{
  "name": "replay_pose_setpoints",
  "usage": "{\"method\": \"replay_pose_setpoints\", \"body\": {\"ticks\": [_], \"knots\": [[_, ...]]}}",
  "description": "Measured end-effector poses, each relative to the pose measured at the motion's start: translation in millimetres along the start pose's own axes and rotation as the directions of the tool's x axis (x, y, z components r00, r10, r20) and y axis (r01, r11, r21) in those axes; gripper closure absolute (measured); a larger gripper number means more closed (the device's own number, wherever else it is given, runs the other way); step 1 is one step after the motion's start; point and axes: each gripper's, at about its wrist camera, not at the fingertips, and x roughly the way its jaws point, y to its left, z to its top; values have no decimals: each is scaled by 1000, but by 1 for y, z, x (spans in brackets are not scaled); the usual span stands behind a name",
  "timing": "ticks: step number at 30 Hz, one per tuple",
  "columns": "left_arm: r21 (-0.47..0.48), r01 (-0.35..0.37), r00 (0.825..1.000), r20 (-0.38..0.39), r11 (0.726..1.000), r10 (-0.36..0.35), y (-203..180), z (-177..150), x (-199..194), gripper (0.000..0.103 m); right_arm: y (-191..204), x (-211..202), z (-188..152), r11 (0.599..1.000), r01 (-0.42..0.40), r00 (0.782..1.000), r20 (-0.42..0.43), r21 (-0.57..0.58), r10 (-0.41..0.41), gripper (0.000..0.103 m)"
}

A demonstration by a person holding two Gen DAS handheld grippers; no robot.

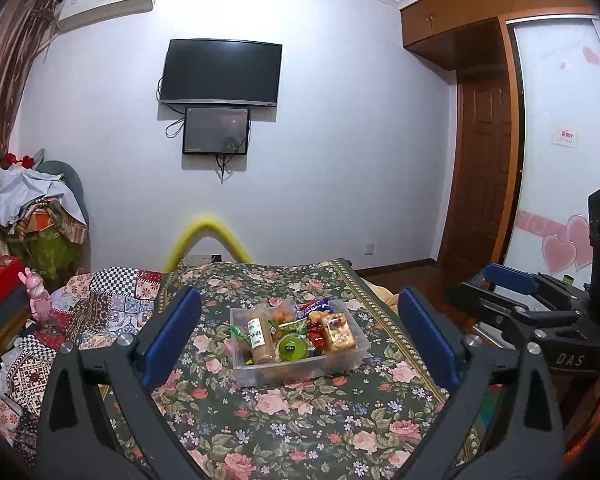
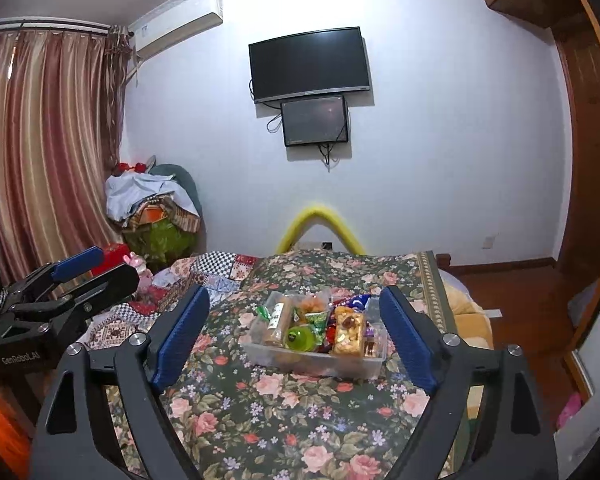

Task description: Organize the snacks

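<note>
A bedroom wall with a mounted television (image 1: 221, 72) and a smaller screen (image 1: 216, 131) below it fills the background, and in front of it a table draped in a dark floral cloth (image 1: 300, 412) takes up most of the lower view, with patchwork bedding (image 1: 100, 304) just beside it on the left. Near the middle of the cloth sits a clear plastic bin (image 1: 300, 372), and the snacks are all inside it — a tall tan packet (image 1: 260, 340) lying along the left, a round green jelly cup (image 1: 291, 347) at the front, a clear box of mixed nuts (image 1: 340, 332) on the right, and small bright wrappers (image 1: 314, 320) crowded behind; packed this tightly, they look either already gathered or waiting to be sorted out, and I cannot tell which. The left gripper (image 1: 300, 336) hangs above the near edge of the table with its blue pads spread wide and nothing between them, framing the bin as if lining up an approach. The right gripper (image 2: 296, 336) hovers alongside, equally wide apart and empty, well short of the bin — a neutral, ready stance that judges to the start or the close of the job.
</note>
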Motion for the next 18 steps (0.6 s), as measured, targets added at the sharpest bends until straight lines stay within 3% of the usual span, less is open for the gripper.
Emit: {"method": "replay_pose_setpoints", "body": {"ticks": [3,18], "knots": [[6,-12,1000,5,1000,12,-2,-3,-5,1,1,-8,-3,1000,20,1000,14,9,-20,0],[-4,-26,1000,-7,1000,26,-5,-12,-3,0,2,-18,-9,998,61,998,25,-4,-61,0]]}}
